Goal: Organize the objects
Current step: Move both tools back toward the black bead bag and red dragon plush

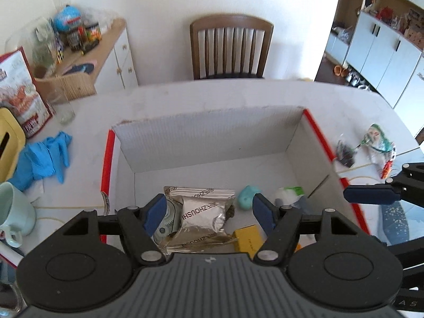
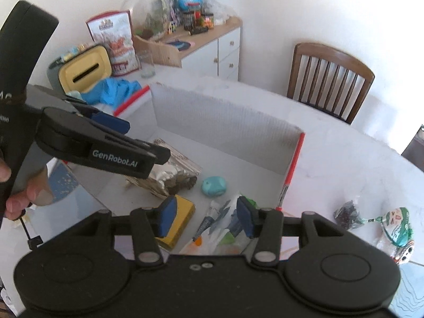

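Note:
A white cardboard box with red edges (image 1: 291, 143) (image 2: 225, 124) stands open on the table. Inside it lie silver foil packets (image 1: 201, 212) (image 2: 169, 177), a teal lump (image 1: 247, 197) (image 2: 214, 185), a small yellow box (image 1: 247, 238) (image 2: 182, 212) and a white-green wrapper (image 1: 288, 194) (image 2: 225, 212). My left gripper (image 1: 209, 212) hovers open above the foil packets, its pads clear of them. My right gripper (image 2: 206, 218) hangs open over the wrapper and the yellow box, holding nothing. A dark packet (image 1: 345, 153) (image 2: 348, 213) and a colourful wrapped item (image 1: 379, 143) (image 2: 397, 228) lie outside, right of the box.
Blue gloves (image 1: 45, 159), a mint mug (image 1: 13, 212), a yellow tissue box (image 2: 84, 71), a glass (image 1: 63, 106) and a snack bag (image 1: 21, 92) crowd the table's left side. A wooden chair (image 1: 230, 45) and a cluttered cabinet (image 1: 116, 53) stand behind. A hand (image 2: 31, 193) holds the left gripper.

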A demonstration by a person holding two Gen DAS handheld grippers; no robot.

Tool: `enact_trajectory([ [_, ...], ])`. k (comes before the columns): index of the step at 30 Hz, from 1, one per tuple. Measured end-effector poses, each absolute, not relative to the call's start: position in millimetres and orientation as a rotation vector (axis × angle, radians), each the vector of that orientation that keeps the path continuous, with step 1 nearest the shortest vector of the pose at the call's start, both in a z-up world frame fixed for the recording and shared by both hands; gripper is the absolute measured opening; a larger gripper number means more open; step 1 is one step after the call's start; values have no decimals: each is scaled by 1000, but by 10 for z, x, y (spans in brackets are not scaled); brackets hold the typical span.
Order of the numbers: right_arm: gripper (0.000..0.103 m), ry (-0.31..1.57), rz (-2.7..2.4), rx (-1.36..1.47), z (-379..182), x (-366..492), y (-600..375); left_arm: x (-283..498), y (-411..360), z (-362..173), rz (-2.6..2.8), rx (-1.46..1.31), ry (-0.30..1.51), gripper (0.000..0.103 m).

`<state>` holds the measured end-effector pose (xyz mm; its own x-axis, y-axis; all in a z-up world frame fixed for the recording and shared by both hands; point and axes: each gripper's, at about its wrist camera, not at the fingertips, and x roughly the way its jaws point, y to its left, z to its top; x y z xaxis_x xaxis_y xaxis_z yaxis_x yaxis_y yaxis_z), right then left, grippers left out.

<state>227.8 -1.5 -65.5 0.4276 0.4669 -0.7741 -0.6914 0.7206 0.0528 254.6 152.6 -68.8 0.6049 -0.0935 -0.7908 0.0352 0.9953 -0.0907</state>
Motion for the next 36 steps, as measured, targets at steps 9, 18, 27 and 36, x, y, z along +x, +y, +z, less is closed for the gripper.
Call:
enact_trajectory([
  [9, 62, 781, 777, -222, -311, 2095, -244, 2199, 1388, -365, -69, -71, 848, 71],
  [18, 76, 743, 786, -149, -154, 1967, -618, 1933, 1255, -201, -61, -98, 801, 76],
  [27, 86, 722, 778, -107, -129, 1862, -1041, 1704, 925, -67, -51, -91, 766, 82],
  [36, 102, 672, 770, -64, -46, 1803, -1553, 1621, 430, 62, -62, -107, 739, 84],
])
